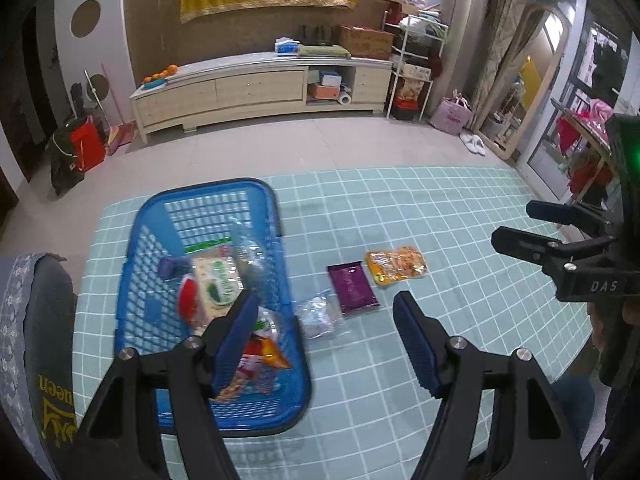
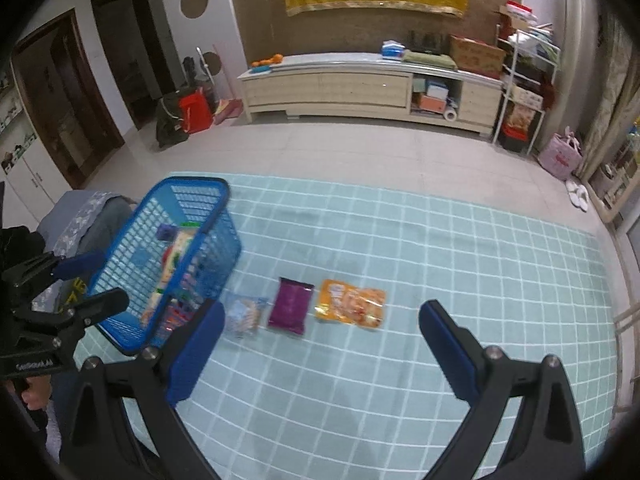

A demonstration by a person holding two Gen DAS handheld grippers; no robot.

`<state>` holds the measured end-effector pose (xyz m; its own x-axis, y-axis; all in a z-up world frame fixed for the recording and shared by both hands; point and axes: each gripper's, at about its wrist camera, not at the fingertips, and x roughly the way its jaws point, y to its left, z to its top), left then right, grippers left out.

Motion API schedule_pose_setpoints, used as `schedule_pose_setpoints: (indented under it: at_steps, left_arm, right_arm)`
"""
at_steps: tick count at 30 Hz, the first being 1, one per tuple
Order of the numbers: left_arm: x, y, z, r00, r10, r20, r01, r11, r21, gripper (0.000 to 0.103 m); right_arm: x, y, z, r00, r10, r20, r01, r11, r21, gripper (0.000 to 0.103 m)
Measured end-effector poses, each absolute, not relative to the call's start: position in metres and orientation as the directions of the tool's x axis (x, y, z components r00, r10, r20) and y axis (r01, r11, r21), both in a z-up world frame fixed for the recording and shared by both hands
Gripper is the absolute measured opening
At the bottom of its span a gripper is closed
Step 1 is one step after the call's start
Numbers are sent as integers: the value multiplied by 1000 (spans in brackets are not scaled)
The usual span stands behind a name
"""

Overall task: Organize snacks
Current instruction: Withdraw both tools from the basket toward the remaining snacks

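Where left wrist looks: left gripper (image 1: pixel 326 344) spread wide, empty, above blue plastic lattice basket (image 1: pixel 256 196) of snacks. Right wrist: right gripper (image 2: pixel 320 350) agape, empty; clear (image 2: pixel 244 314), purple (image 2: pixel 290 306), orange (image 2: pixel 352 306) packets on checked cloth (image 2: pixel 460 260).

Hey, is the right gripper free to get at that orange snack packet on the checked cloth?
Probably yes. The right gripper is open and empty, and the orange packet lies flat just ahead, with bare cloth around its near side.

Each hand-held gripper (image 1: pixel 326 344) (image 2: pixel 320 354) has black triangular arms, silver screws and ribbed blue pads (image 1: pixel 416 348).
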<state>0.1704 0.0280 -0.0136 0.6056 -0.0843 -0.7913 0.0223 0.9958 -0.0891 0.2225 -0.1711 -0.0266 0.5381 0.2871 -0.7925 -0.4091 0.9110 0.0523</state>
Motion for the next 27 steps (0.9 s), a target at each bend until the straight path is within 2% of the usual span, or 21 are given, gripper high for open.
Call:
schedule_pose_setpoints:
  at_steps: [12,16,23,27]
  left_arm:
    - [167,-38,-52,650,19,-759,-35,999,-5,68]
    - [171,-51,-79,616,76,-784,-54,997,54,68]
    - [189,-56,-118,558,132,-820,-117,990,79,68]
    - [203,-63,-135,529,165,-832,-116,986,122,68]
  right_arm:
    - [223,-206,-62,631,238,-739,-369,929,-16,99]
    - [231,-214,-77,654,212,-726,-345,938,-37,99]
    - [251,-217,-112,673,162,-721,-294,954,-60,99]
    - [263,-223,-131,654,170,-738,-274,961,-22,99]
